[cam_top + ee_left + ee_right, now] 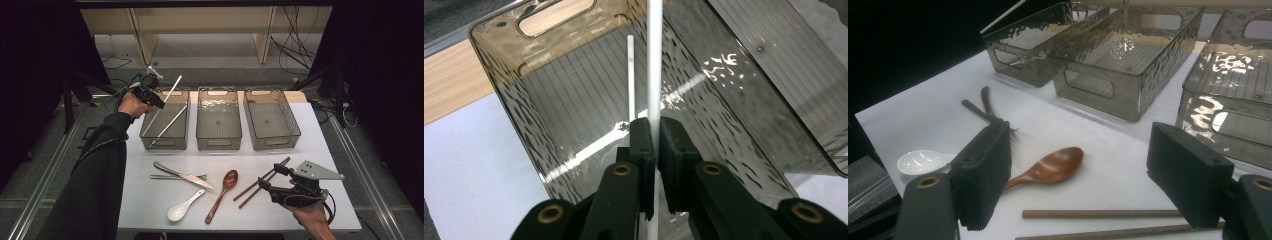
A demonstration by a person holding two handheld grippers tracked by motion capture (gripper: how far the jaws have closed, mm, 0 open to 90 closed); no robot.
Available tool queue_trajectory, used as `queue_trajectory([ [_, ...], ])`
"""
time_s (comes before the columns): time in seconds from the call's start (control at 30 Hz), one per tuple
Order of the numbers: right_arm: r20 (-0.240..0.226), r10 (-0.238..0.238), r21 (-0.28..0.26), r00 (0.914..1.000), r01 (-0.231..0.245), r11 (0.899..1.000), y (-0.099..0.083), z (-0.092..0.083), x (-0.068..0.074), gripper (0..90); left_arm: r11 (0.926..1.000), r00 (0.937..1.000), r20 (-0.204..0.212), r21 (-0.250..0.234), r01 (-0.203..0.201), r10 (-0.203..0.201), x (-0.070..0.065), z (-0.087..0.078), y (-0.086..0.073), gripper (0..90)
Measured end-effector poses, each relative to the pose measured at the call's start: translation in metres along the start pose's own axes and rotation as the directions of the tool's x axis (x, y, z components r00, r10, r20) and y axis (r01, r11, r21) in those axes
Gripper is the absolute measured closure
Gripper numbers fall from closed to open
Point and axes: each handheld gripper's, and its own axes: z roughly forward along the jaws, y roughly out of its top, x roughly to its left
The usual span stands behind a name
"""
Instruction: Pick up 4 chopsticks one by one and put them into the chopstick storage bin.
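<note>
Now your left gripper (655, 150) pinches a chopstick (654, 60) over the upper-left bin (165, 142) (its mate's inside), ready to drop; right gripper (1078, 185) is spread.

I see two empty smoky bins, the middle bin (218, 119) and the right-hand bin (271, 119), at the frame's centre. Below them on the white tabletop (150, 200) lie a knife (184, 176) crossing a fork (175, 177), a white soup spoon (183, 206), a wooden spoon (222, 195) and two brown chopsticks (260, 182) lower right.
</note>
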Motion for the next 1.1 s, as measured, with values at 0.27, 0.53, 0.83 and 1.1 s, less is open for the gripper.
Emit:
queue_trajectory([
  [0.27, 0.0, 0.0, -0.002, 1.0, 0.0, 1.0, 0.0, -0.001, 0.0, 26.8, 1.0, 0.9997, -0.023, -0.01, 0.001, -0.002, 0.002, 0.008, 0.0, 84.1],
  [0.53, 0.0, 0.0, -0.004, 1.0, 0.0, 1.0, 0.0, -0.001, 0.0, 26.8, 0.9997, 0.9994, -0.034, -0.023, -0.009, 0.008, 0.002, 0.015, -0.004, 84.1],
  [0.83, -0.001, 0.002, 0.0, 1.0, -0.002, 1.0, 0.0, 0.0, 0.0, 26.8, 0.9999, 0.9988, -0.047, -0.008, -0.01, 0.01, 0.003, 0.025, -0.011, 83.8],
  [1.1, 0.001, 0.003, -0.003, 1.0, -0.003, 1.0, 0.0, -0.001, 0.0, 26.8, 0.9999, 0.9989, -0.046, -0.006, 0.011, -0.011, 0.001, 0.03, -0.014, 79.2],
])
